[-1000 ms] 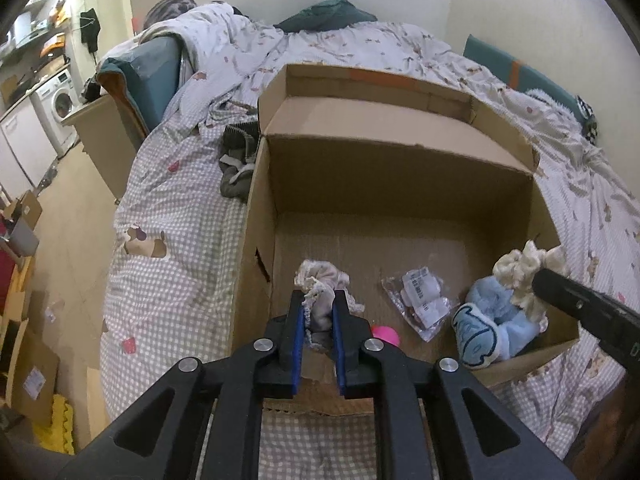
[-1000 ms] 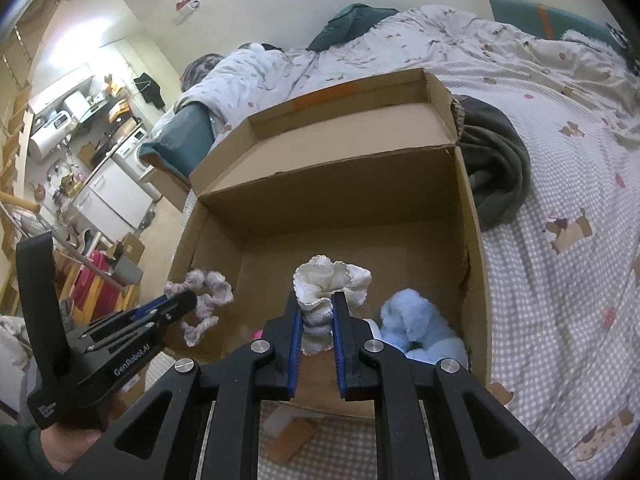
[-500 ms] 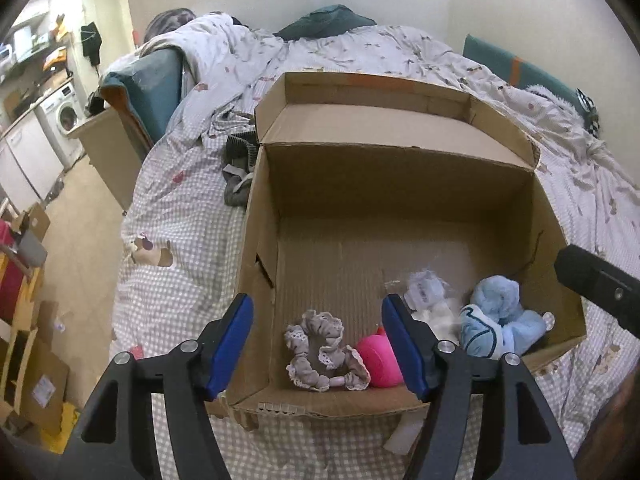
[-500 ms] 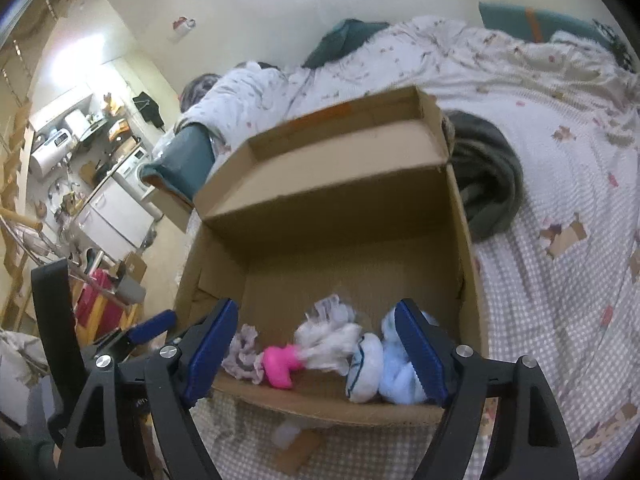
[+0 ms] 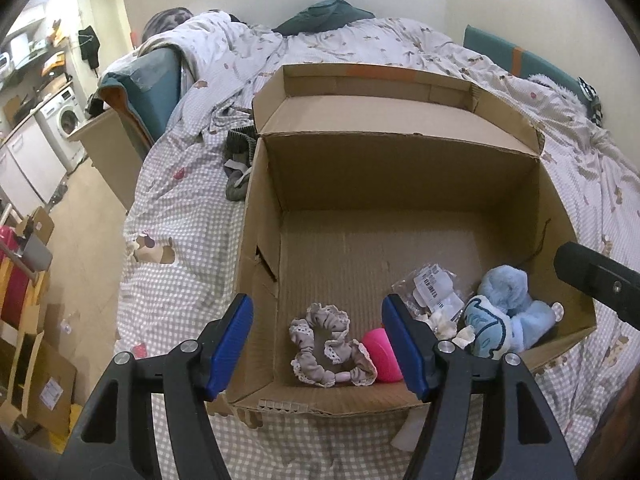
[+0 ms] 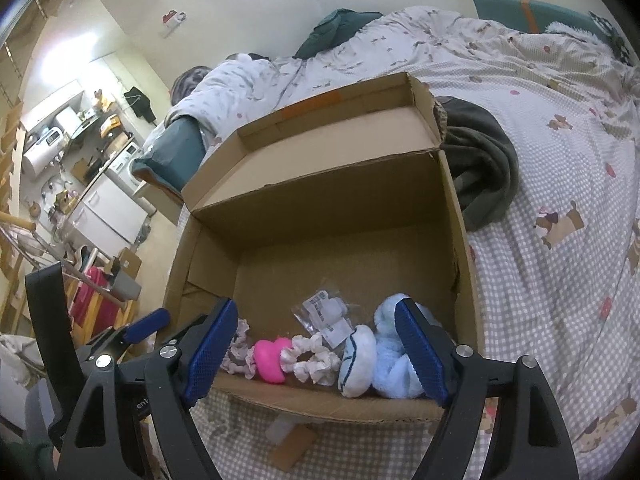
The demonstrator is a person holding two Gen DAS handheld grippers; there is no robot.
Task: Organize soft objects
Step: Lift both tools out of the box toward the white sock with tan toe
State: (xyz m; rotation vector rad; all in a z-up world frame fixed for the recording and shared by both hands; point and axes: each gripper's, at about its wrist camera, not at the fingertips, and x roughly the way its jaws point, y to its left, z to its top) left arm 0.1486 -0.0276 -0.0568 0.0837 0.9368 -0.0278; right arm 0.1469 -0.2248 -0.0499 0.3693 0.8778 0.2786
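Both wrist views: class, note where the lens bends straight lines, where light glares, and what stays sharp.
Left wrist view: cardboard box edges bow outward, corners vignette black, glare top left; grey scrunchie sharp. Right wrist view: box tilts and curves, bright glare on the upper left wall; pink toy crisp between open right tongs.

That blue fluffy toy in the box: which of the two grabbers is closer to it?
Right. The right gripper hangs open over the box's near edge, one finger just above the blue plush toy. The left gripper, also open, sits toward the box's other side, above the grey scrunchie.
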